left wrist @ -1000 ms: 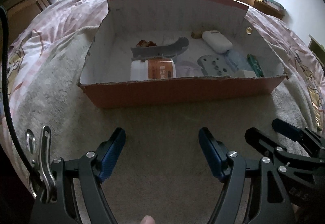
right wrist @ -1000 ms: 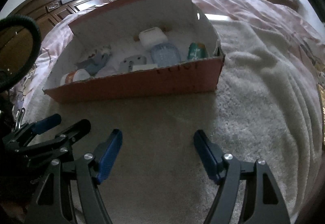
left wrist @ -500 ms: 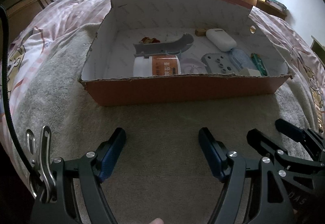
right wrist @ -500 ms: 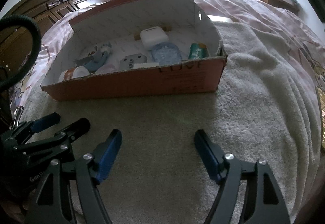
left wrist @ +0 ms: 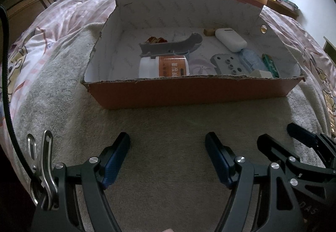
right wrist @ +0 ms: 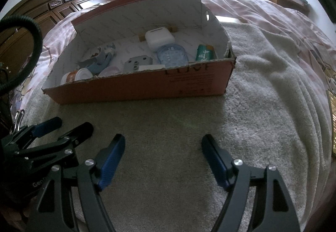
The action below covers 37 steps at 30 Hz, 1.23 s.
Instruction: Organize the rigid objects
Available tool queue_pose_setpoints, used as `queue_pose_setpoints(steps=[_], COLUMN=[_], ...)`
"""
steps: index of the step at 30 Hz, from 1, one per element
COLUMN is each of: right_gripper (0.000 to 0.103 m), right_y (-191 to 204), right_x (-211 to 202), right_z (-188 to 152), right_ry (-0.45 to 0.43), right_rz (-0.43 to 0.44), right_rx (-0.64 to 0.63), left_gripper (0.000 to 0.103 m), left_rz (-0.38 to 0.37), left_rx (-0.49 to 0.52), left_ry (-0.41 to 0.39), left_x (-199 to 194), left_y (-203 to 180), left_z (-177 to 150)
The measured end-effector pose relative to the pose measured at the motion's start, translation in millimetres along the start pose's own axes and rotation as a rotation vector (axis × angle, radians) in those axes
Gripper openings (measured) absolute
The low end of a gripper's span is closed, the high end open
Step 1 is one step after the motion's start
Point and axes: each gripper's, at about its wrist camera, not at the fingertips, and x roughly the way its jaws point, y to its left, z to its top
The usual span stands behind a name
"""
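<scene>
Blue ribbed fingers [left wrist: 117,160], fluffy towel [left wrist: 168,127]

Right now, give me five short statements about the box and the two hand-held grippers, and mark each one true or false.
1. Both hand-held grippers, left and right, are open and empty. True.
2. The white jar stands upright. False: it lies on its side, near the front wall.
3. The box sits on a beige blanket. True.
4. The green can lies outside the box. False: it is inside, at the right end.
5. The white case lies toward the back of the box. True.
</scene>
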Motion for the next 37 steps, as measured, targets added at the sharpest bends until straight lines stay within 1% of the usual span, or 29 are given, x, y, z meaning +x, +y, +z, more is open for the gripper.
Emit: queue_pose_setpoints(steps=[37], right_gripper=[0.080], right_y=[1.0], right_x=[0.5], right_z=[-0.1], right_ry=[-0.001], right_rz=[-0.001], right_rx=[0.000], left_gripper=[0.076], left_rz=[-0.002], left_rx=[-0.008], left_ry=[-0.001], left_x=[0.5], left_y=[3.2], left_z=[-1.0])
